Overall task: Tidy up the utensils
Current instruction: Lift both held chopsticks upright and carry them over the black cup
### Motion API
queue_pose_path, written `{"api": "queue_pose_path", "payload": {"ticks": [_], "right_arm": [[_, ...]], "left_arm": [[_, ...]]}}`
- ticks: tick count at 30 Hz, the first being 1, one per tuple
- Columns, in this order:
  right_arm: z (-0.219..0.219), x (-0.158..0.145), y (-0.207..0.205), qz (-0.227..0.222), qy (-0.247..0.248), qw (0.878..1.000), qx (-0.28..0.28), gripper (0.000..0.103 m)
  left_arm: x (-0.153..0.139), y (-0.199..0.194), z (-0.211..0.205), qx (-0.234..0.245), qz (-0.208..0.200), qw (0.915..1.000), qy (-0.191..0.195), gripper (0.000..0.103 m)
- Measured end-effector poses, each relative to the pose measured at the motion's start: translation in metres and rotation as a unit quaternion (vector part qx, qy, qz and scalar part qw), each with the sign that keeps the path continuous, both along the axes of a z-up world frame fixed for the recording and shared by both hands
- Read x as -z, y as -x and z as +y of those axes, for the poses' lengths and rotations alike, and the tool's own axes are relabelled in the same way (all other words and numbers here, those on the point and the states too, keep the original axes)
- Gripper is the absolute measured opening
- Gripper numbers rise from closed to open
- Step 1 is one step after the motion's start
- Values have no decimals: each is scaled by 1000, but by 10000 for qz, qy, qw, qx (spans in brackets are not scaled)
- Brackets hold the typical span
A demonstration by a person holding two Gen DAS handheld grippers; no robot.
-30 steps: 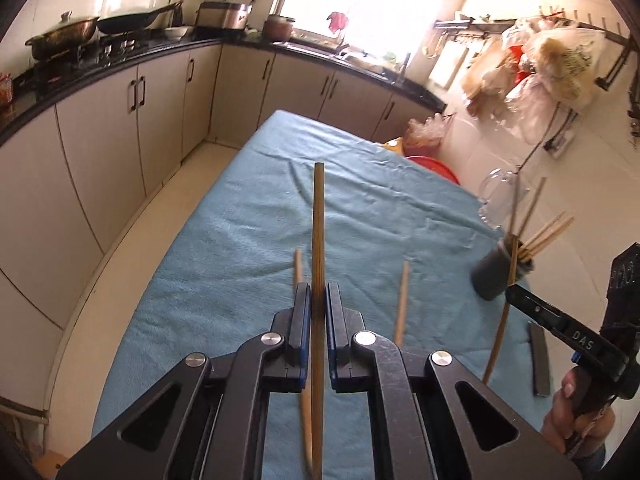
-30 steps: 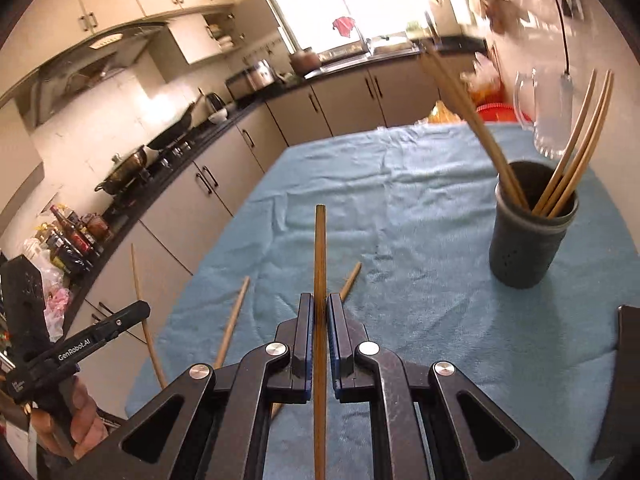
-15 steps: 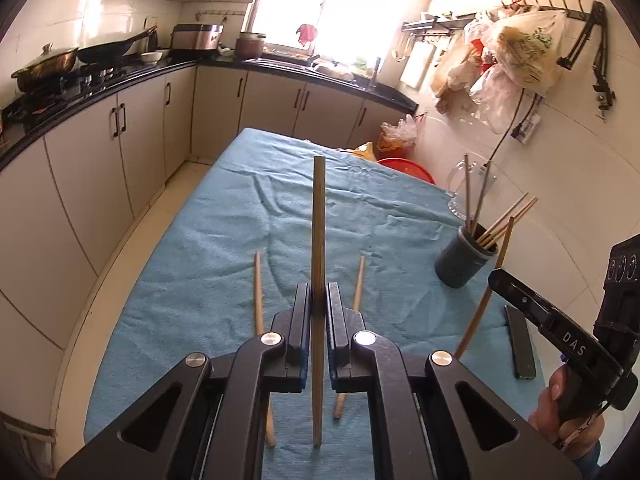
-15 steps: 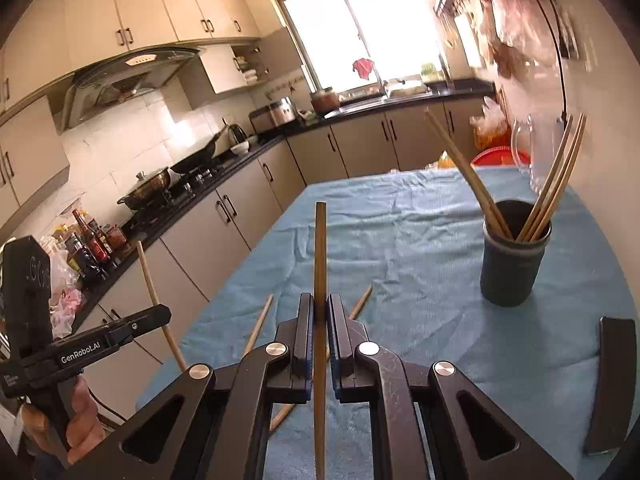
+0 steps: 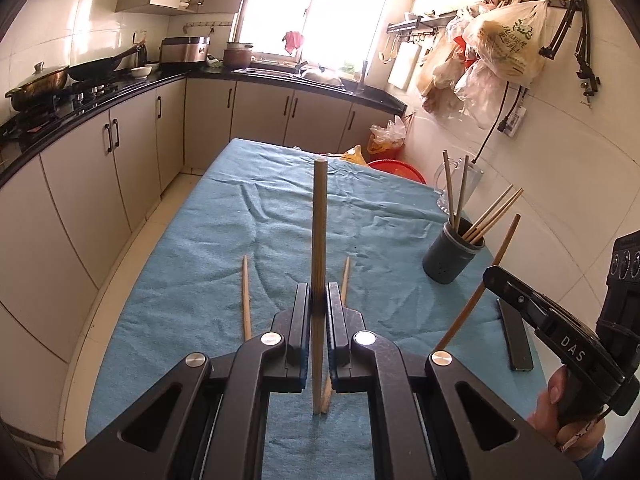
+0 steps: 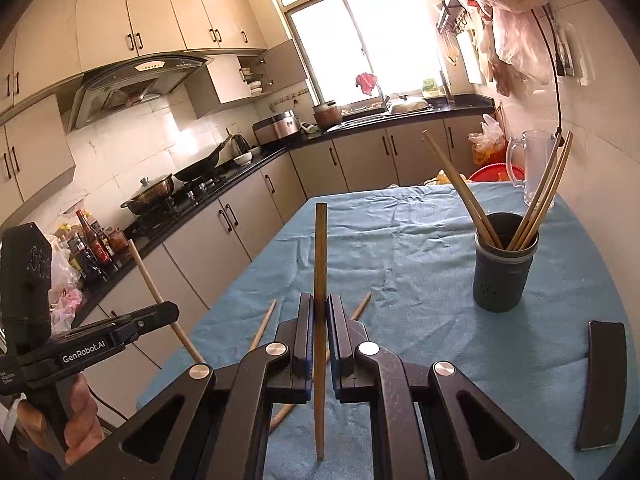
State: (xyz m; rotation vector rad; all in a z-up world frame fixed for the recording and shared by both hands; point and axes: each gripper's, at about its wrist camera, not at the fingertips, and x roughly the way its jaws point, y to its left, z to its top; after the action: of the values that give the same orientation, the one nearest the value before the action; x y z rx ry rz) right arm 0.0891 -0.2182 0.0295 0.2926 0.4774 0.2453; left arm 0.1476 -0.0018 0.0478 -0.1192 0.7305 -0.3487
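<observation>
Wooden chopsticks: the left claw (image 5: 319,304) pinches one chopstick (image 5: 319,240) upright, and the right claw (image 6: 319,314) pinches another (image 6: 320,264). Two more (image 5: 245,296) lie on the blue desk (image 5: 280,208). The grey cup (image 6: 502,268) holds several.

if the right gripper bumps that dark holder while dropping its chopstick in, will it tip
Possibly. The dark holder is tall and narrow, with long chopsticks leaning out above its rim, so it looks top-heavy. The blue cloth under it is wrinkled, so it probably grips rather than slides.

Both wrist cams face fwd, share table (image 5: 280,216).
</observation>
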Motion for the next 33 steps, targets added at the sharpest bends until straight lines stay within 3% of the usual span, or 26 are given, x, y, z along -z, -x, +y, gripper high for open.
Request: {"api": "queue_pose_path", "payload": {"ticks": [33], "right_arm": [[-23,-8,8,-149,-160,9995,223,7]], "left_arm": [[-13,0,-10,84,-103,9999,-85,7]]}}
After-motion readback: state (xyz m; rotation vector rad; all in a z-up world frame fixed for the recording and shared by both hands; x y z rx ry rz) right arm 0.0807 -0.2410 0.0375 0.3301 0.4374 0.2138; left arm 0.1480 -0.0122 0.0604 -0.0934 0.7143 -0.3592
